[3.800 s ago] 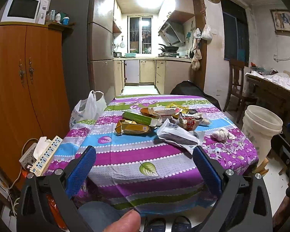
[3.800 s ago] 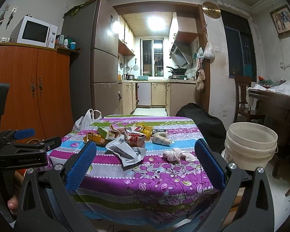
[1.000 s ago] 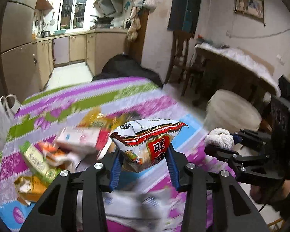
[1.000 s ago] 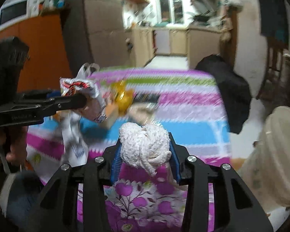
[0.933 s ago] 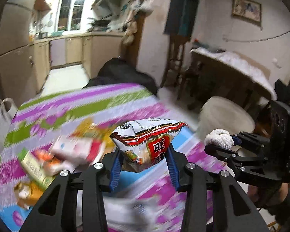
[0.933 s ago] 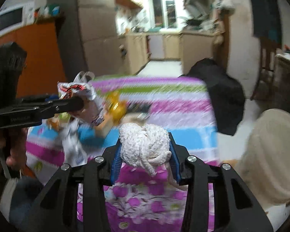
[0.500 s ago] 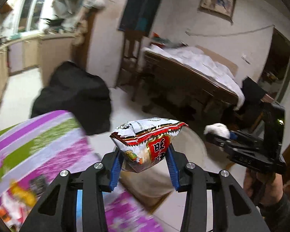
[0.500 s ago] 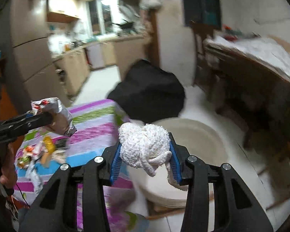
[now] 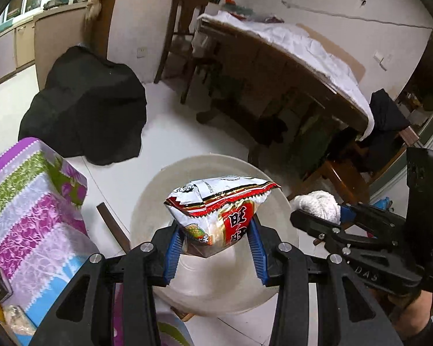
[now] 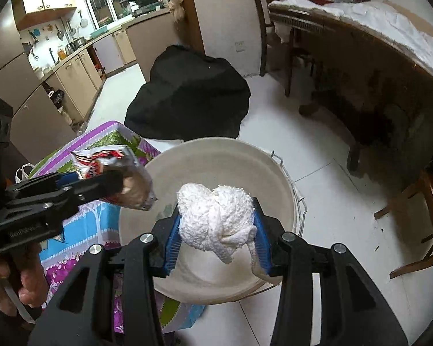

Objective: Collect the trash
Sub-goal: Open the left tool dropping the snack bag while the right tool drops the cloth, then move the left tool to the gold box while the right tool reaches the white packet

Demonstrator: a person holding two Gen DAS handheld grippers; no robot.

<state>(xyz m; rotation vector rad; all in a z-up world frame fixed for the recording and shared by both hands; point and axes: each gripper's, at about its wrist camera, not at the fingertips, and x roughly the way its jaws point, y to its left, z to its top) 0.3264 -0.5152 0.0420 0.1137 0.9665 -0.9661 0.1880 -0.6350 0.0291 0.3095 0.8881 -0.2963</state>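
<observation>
Both wrist views steeply down, close above the shared bucket [image 9: 147, 201] [image 10: 274, 167].

Snack packet [image 9: 216, 216]: silver foil with red bands, a gold zigzag edge and white characters on a red panel. Crumpled wad [image 10: 216, 216]: plain white, nubbly texture. Bucket [image 10: 274, 173]: cream — unpatterned. Both grippers: black frames with blue ribbed pads [image 9: 171, 248]. Tablecloth [image 9: 29, 216]: striped purple, magenta, green, lilac and sky blue — floral and leaf prints throughout. Floor [image 10: 317, 150]: white tile.
</observation>
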